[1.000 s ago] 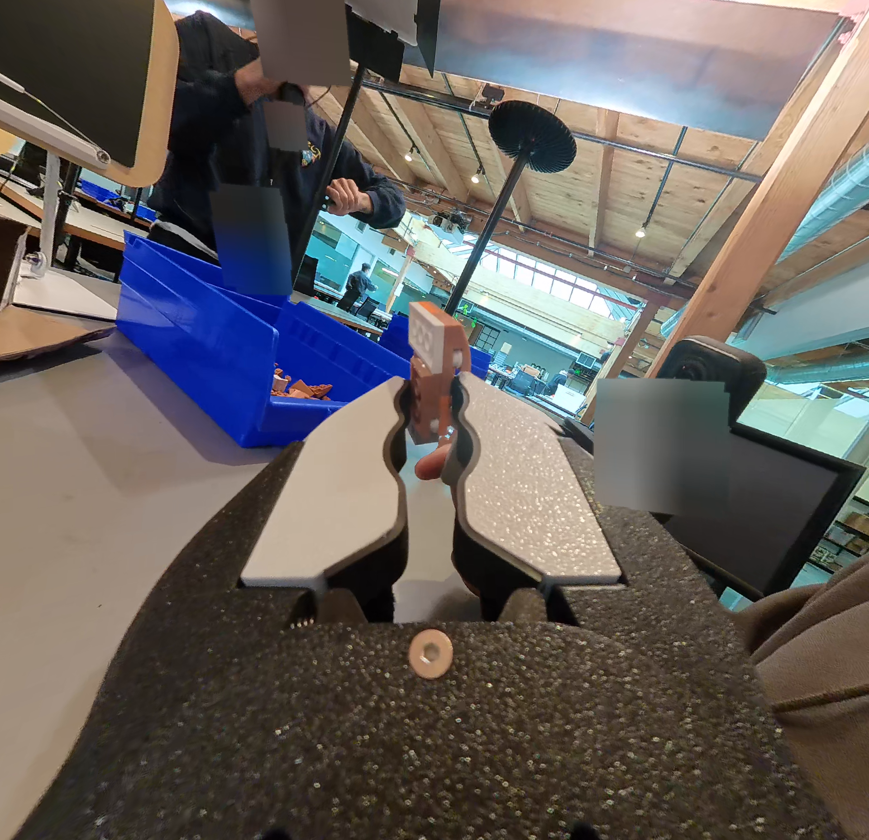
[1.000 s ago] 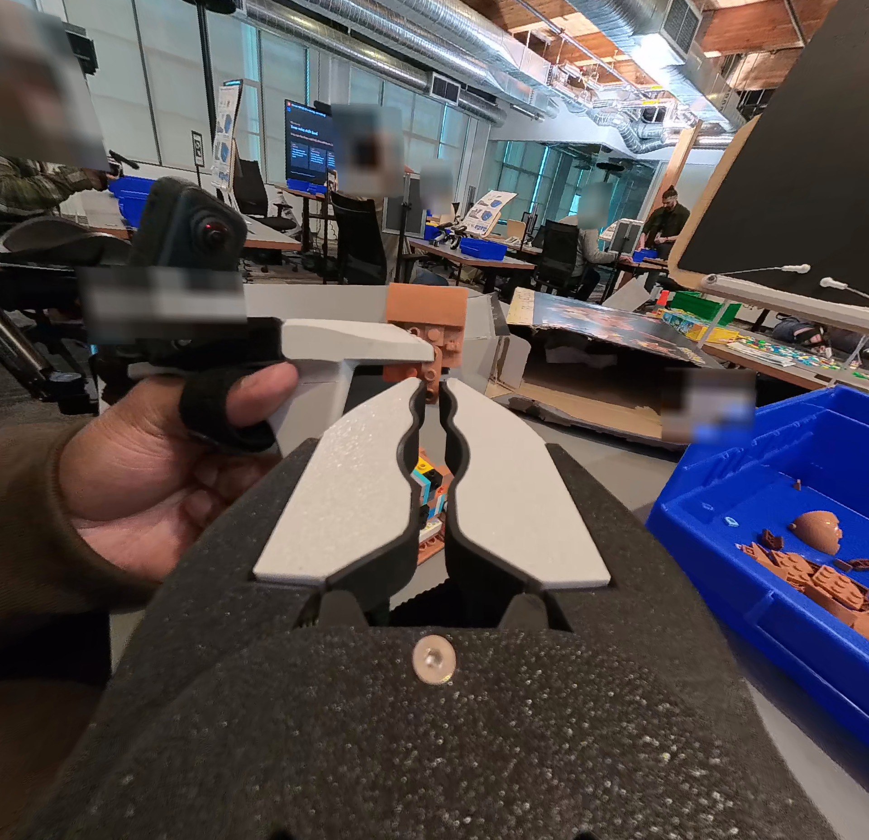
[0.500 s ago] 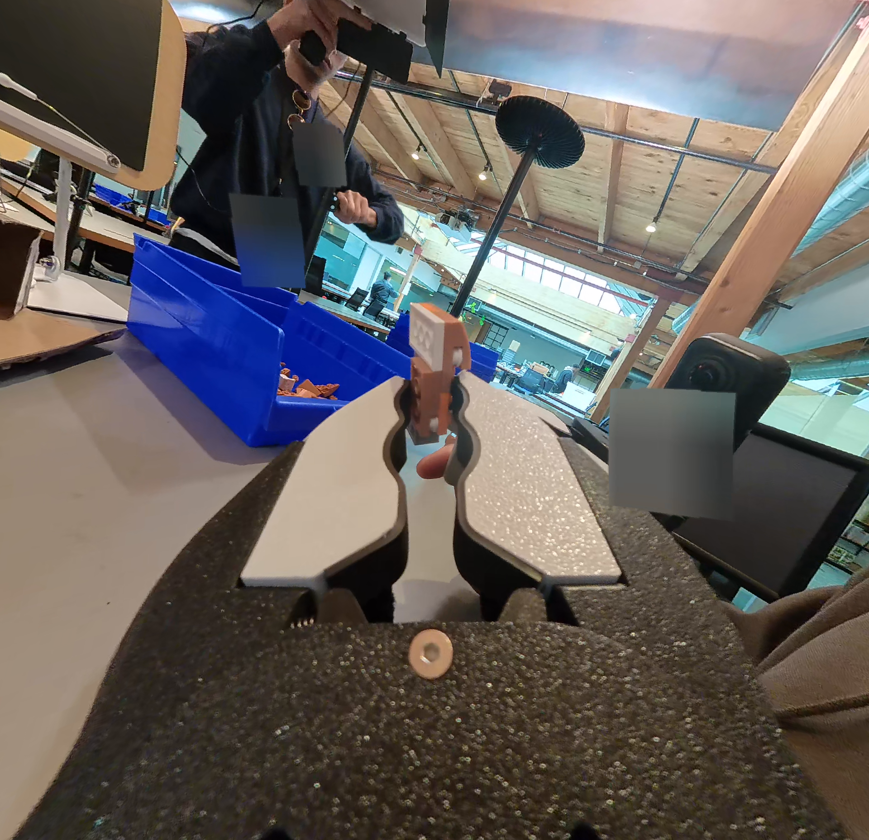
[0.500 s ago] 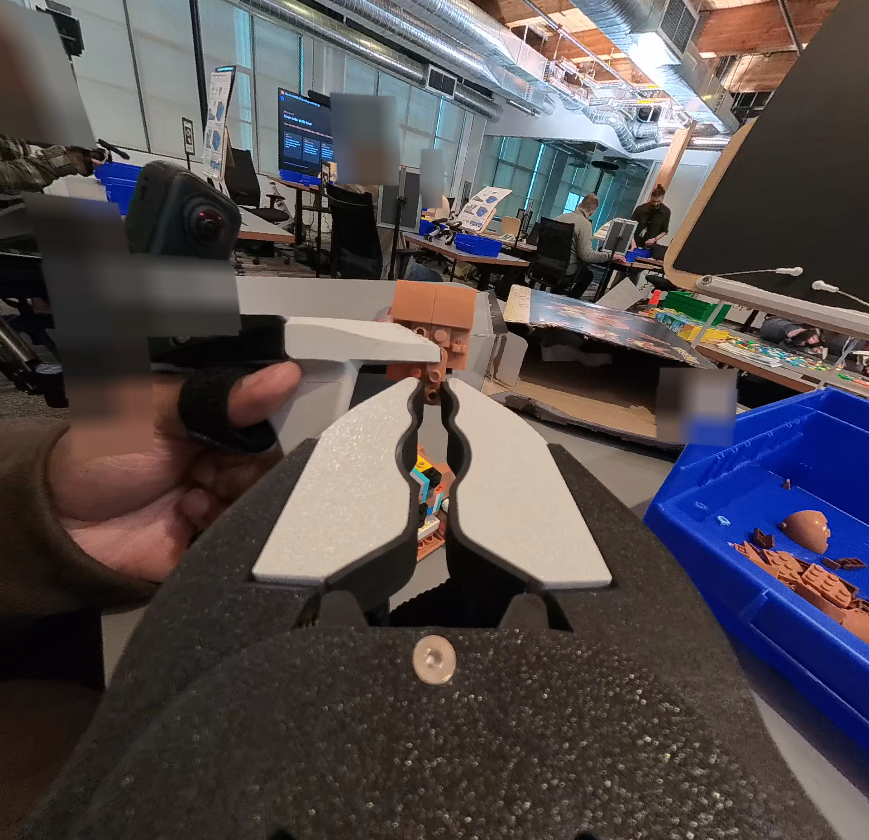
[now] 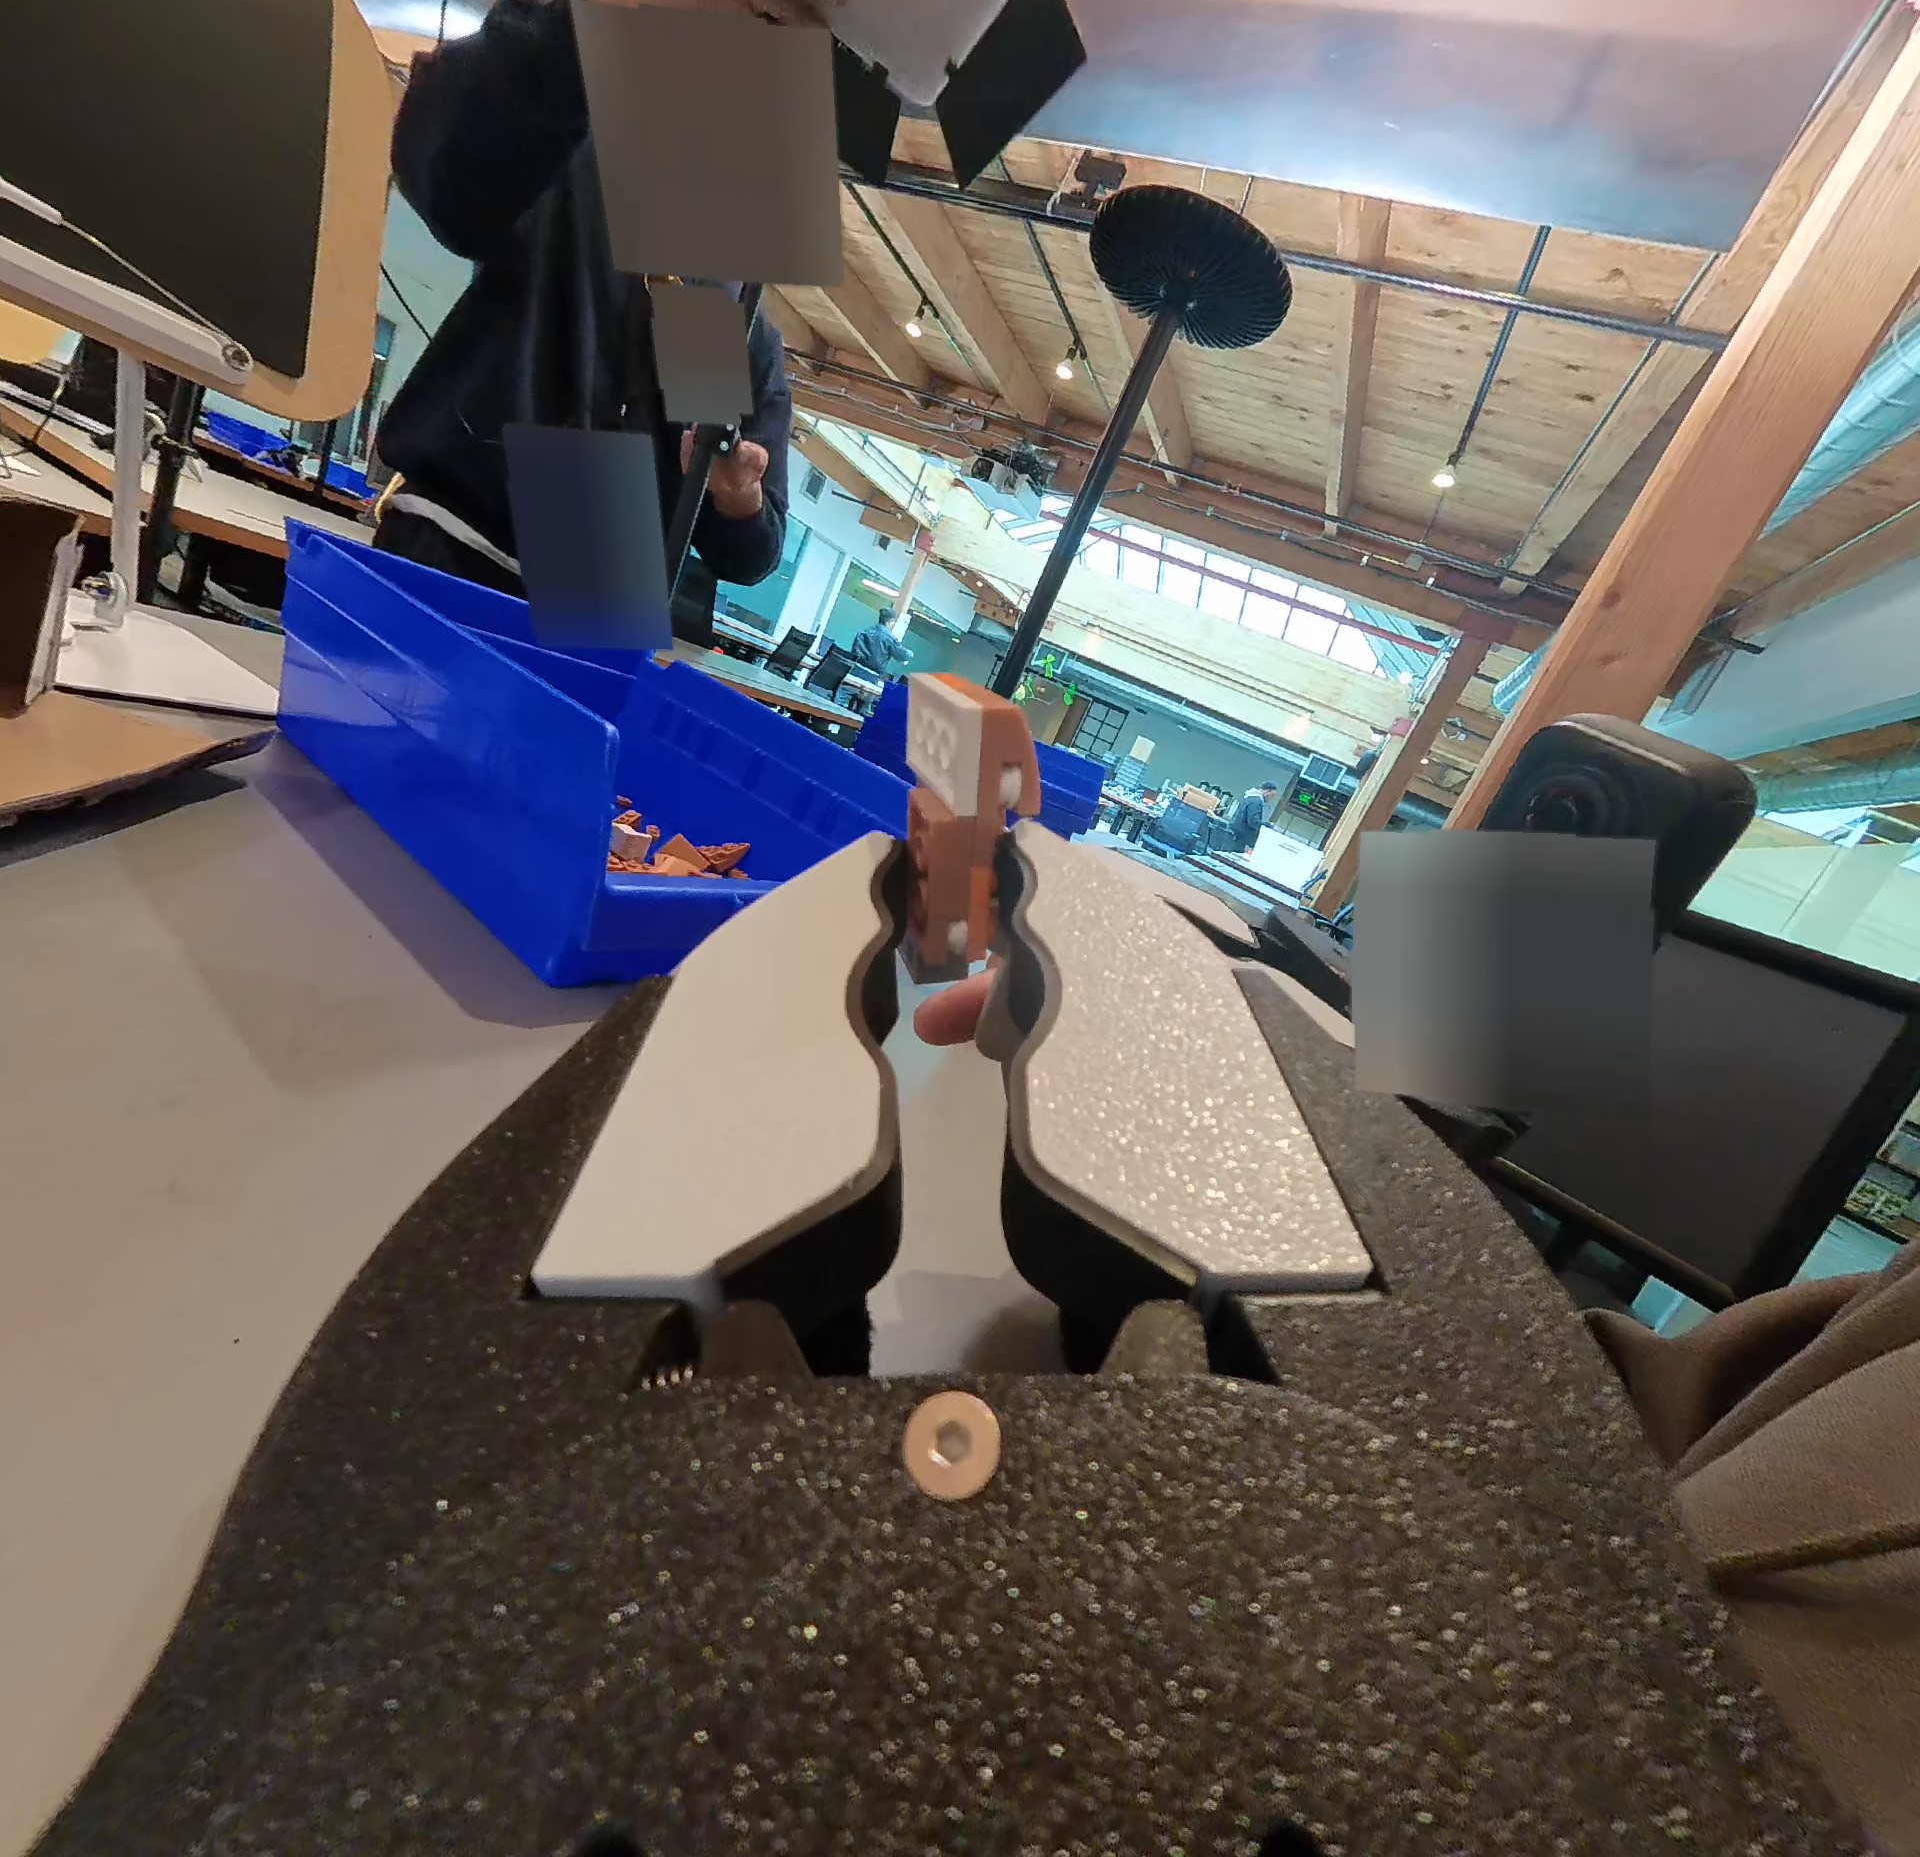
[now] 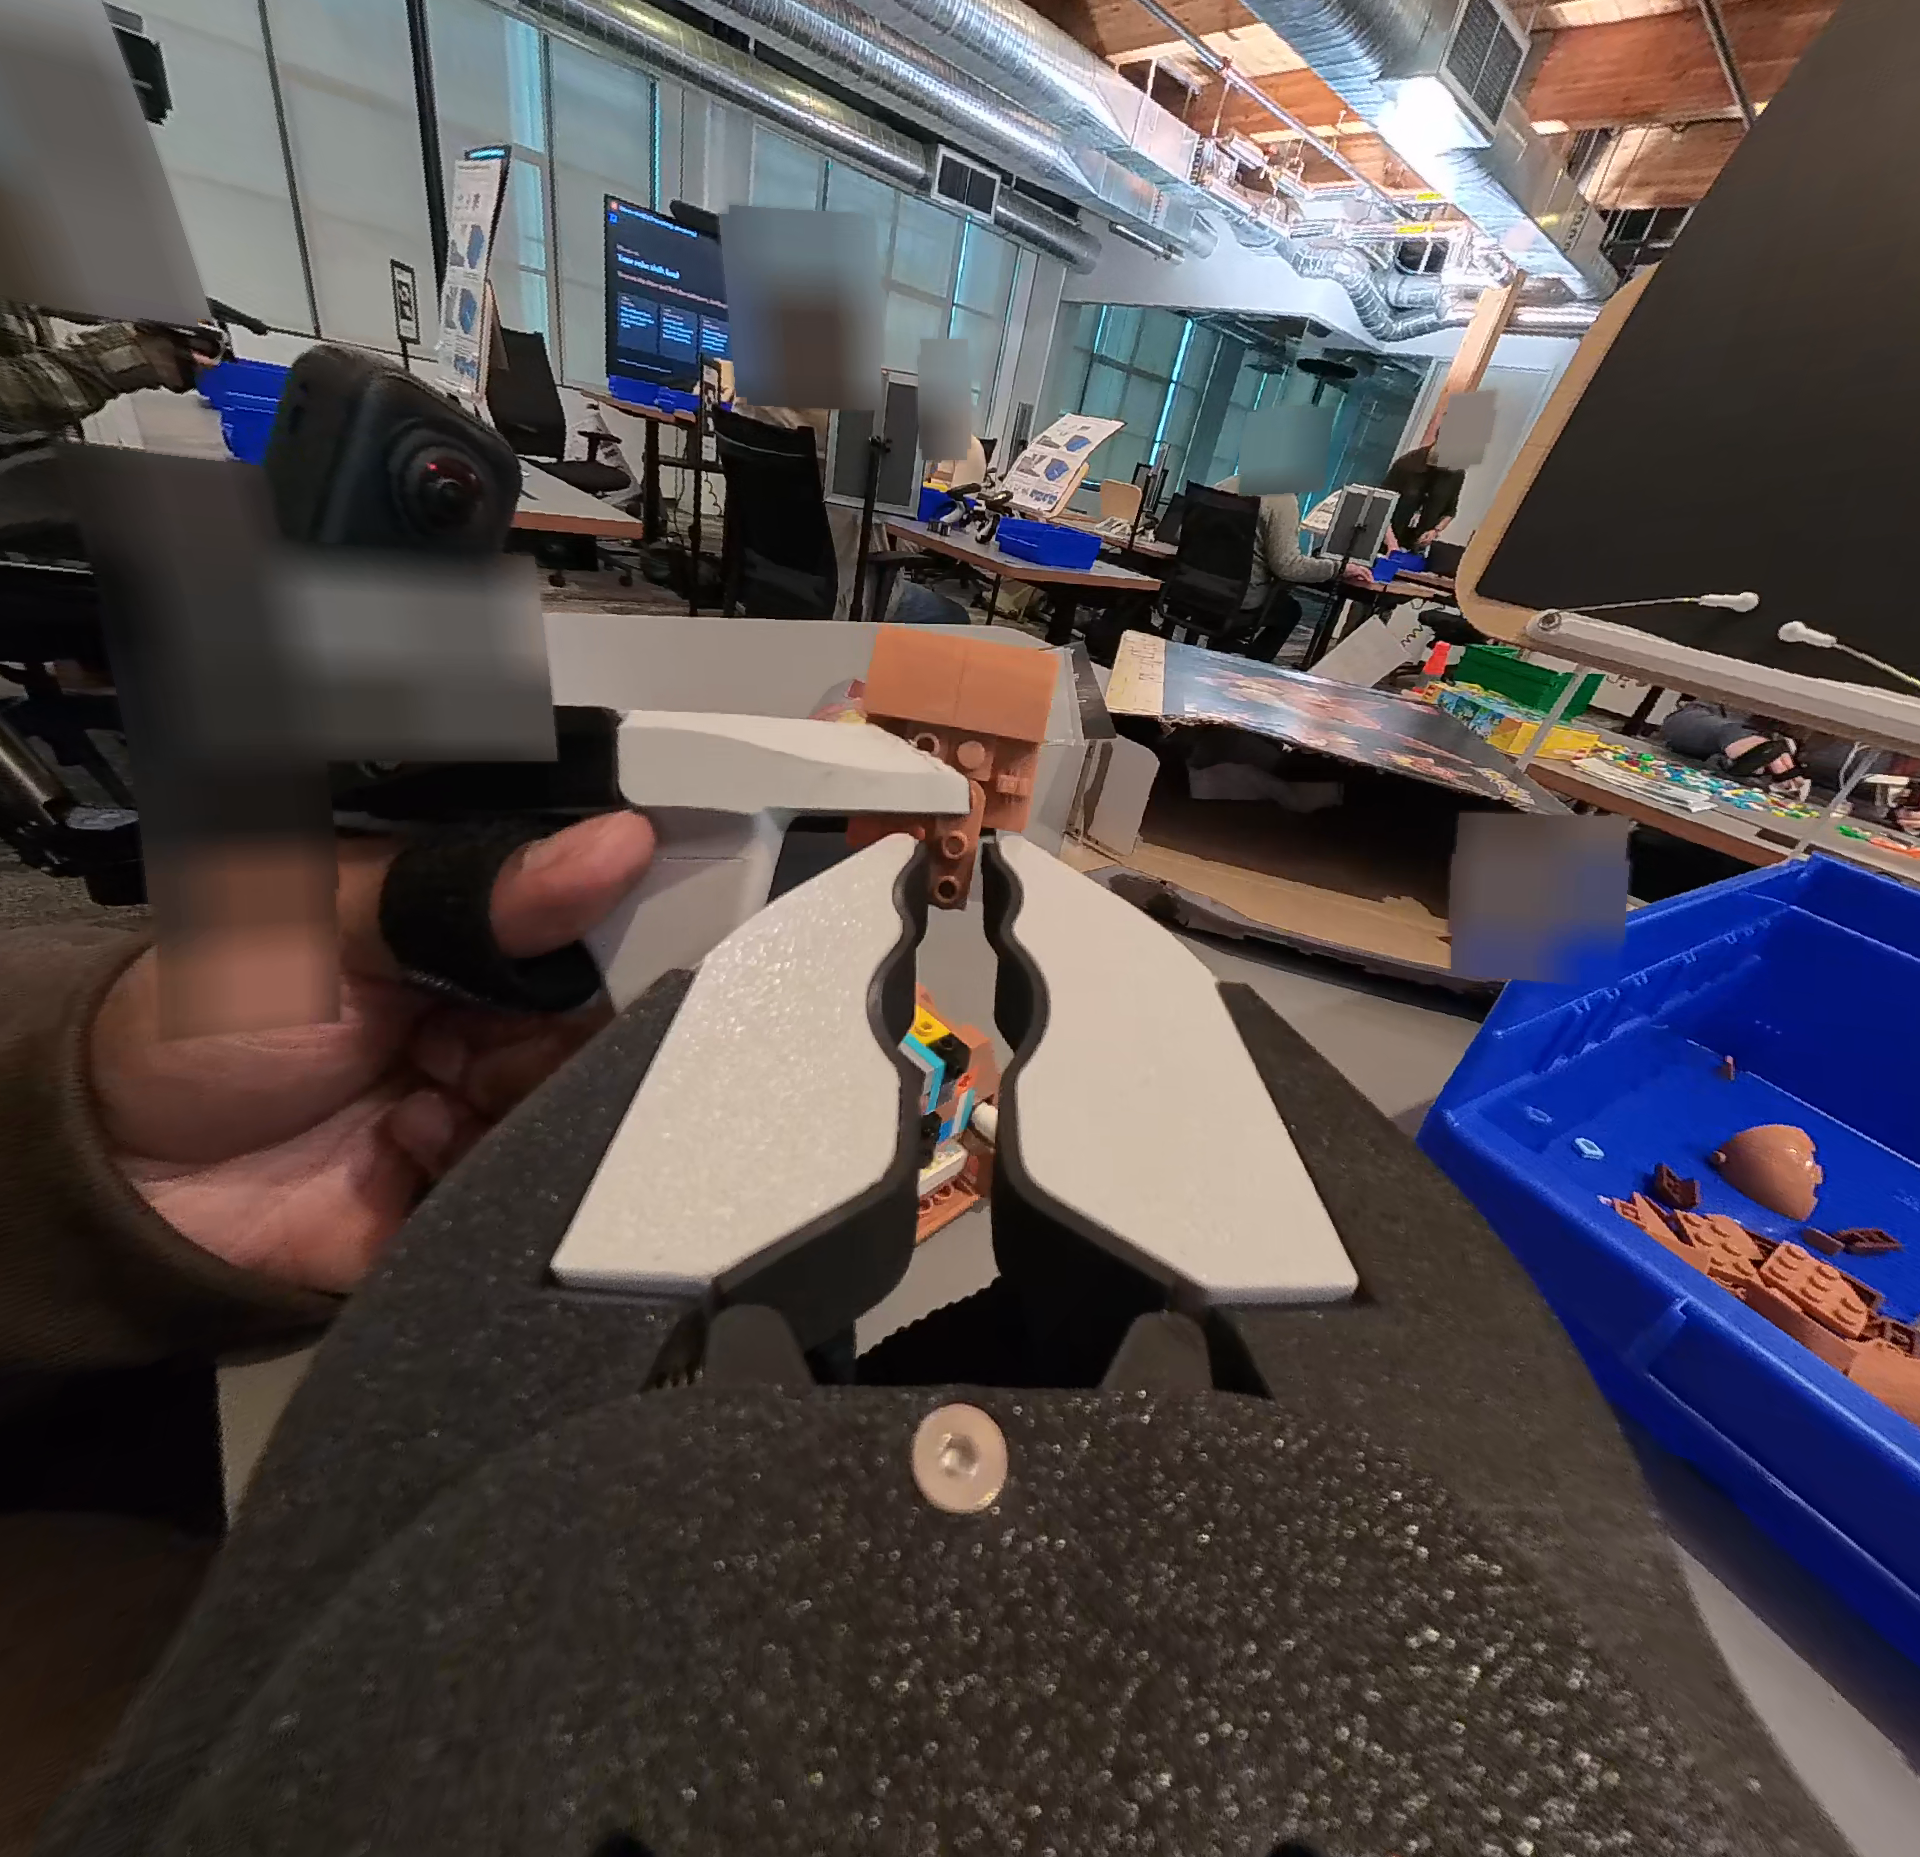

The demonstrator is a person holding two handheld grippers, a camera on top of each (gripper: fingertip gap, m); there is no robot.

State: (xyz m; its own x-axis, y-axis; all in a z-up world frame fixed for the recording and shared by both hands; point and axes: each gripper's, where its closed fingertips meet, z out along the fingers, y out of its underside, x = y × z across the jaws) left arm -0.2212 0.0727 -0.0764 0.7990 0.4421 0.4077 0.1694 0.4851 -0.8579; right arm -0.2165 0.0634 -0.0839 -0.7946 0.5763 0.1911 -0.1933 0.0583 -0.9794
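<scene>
1. Only the background has shifted in the left wrist view. The person in dark clothing [image 5: 540, 280] behind the table [image 5: 208, 1080] now stands closer, with one arm raised. Your left tool [image 5: 951, 872] is as it was, nearly shut and clamping one brown toy-brick assembly with a white plate [image 5: 961, 831] upright at its tips, above the table.
2. Count in this view one open blue plastic bin [image 5: 447, 706] just beyond the tool, holding a small heap of loose brown bricks [image 5: 675, 851]. One fingertip [image 5: 951, 1018] shows below the assembly, and one black camera [image 5: 1621, 810] sits to the right.
3. In the right wrist view your right tool [image 6: 951, 862] is also nearly shut. Its tips pinch the small studded piece at the bottom of the same brown toy-brick assembly with a white plate [image 6: 961, 685]. Both tools therefore grip it at once, and your left hand [image 6: 312, 1059] holds the left tool in from the side.
4. Here you have one blue plastic bin [image 6: 1558, 1132] to the right, with one rounded brown piece [image 6: 1766, 1168] beside a pile of bricks too many to count. One multicoloured brick build [image 6: 940, 1069] lies on the table, seen between the tool's fingers.
</scene>
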